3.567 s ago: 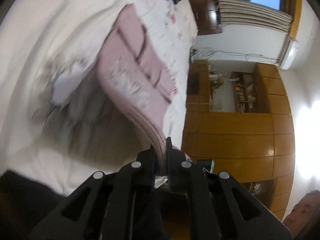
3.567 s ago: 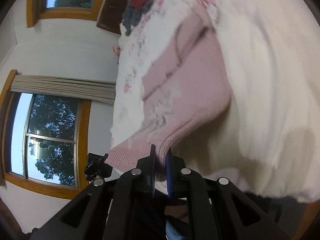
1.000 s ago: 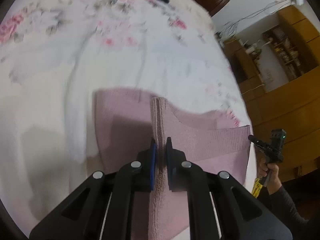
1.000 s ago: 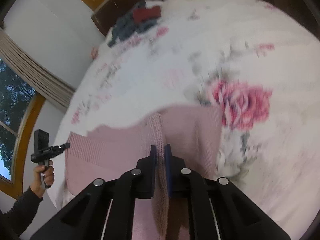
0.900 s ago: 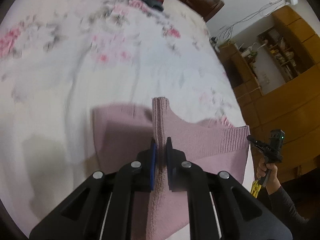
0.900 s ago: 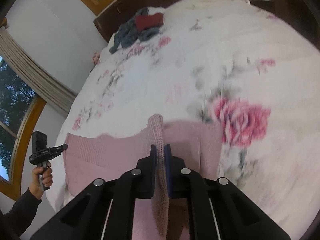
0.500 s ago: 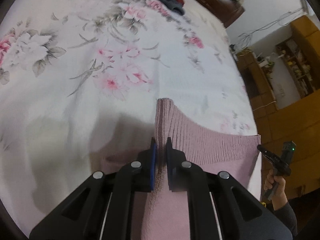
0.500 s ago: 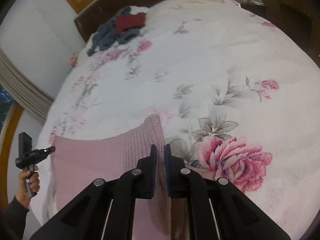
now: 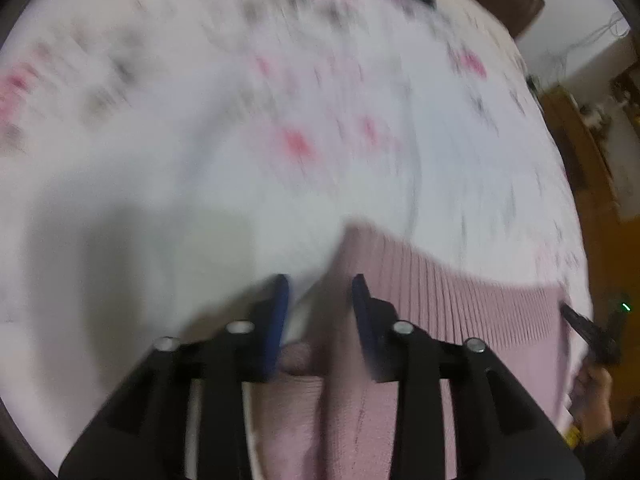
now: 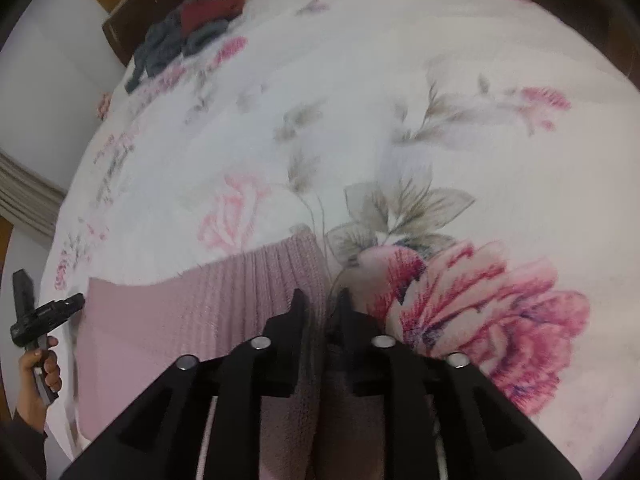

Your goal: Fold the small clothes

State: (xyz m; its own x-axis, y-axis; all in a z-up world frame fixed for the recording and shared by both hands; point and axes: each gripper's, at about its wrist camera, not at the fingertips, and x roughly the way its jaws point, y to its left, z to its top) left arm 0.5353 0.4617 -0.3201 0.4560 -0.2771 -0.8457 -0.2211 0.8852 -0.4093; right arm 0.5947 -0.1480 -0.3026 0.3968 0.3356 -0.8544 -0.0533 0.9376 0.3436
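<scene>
My left gripper [image 9: 320,292] has its fingers spread wide, straddling the corner of the pink knit garment [image 9: 440,300] lying low in the frame on the floral bed [image 9: 200,120]. My right gripper [image 10: 322,304] shows a narrow gap over the garment's other corner.

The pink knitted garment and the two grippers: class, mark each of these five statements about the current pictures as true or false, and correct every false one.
1. The pink knitted garment lies on a floral bedspread. True.
2. The left gripper is clamped shut on the garment. False: its jaws stand apart, with the garment's ribbed edge between them.
3. A pile of dark and red clothes sits at the far end of the bed. True.
4. The garment hangs in the air, clear of the bed. False: it rests flat on the bedspread.
5. The right gripper points at a bare wooden table. False: it points at the bedspread, beside a large pink printed rose.
</scene>
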